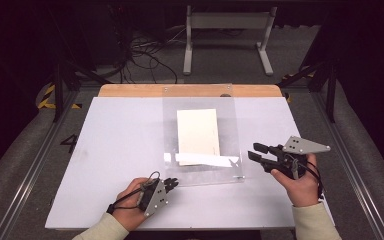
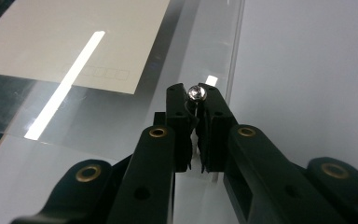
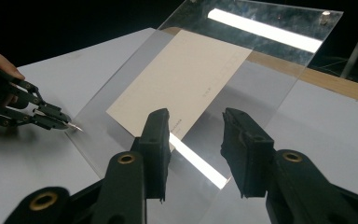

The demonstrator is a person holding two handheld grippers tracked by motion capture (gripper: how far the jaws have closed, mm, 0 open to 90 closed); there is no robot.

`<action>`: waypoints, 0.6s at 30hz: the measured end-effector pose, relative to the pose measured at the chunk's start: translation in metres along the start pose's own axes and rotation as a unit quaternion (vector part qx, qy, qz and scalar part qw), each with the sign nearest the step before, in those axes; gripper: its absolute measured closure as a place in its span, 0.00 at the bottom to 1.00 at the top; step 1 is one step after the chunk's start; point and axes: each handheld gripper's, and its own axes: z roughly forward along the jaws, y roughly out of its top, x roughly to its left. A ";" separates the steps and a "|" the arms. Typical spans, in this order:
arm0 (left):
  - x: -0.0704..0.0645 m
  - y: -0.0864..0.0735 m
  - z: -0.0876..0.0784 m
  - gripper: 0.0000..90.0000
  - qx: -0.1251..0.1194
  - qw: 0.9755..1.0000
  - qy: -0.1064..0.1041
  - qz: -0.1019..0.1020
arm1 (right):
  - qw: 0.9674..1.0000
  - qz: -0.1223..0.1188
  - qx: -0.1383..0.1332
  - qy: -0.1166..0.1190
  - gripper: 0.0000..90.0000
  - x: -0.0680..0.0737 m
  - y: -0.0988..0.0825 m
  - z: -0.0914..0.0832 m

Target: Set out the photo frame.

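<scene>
Screw (image 2: 197,93): small, shiny, round-headed, pinched in closed left claw (image 1: 172,183) at clear sheet's (image 1: 230,107) near-left corner. Right claw (image 1: 254,151): apart, gripping nothing.

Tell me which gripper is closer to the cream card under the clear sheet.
Right. The right gripper is level with the card's lower right edge; the left gripper sits farther off, beyond the clear sheet's near-left corner.

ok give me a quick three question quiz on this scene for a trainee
1. True or false: the right gripper holds the card.
2. What does the left gripper pinch? A) a screw B) a pen C) a coin
3. What lies over the card?
Key: 1 false, its jaws are open and empty; 2 A, the screw; 3 the clear sheet.
</scene>
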 end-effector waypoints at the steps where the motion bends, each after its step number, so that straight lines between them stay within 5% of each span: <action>1: -0.001 0.000 -0.001 0.94 0.004 1.000 0.001 -0.002 | 1.000 0.000 0.002 0.003 0.67 -0.001 0.002 0.001; 7: -0.003 0.001 -0.001 0.94 0.011 1.000 0.007 0.013 | 1.000 -0.012 0.007 0.001 0.61 -0.009 0.019 0.009; 16: -0.010 0.000 -0.001 0.95 0.008 0.999 0.020 0.024 | 1.000 0.016 0.027 0.006 0.51 -0.035 0.053 0.027; 18: -0.009 0.001 -0.002 0.95 0.018 0.998 0.023 0.052 | 0.999 0.019 0.028 0.006 0.49 -0.041 0.062 0.032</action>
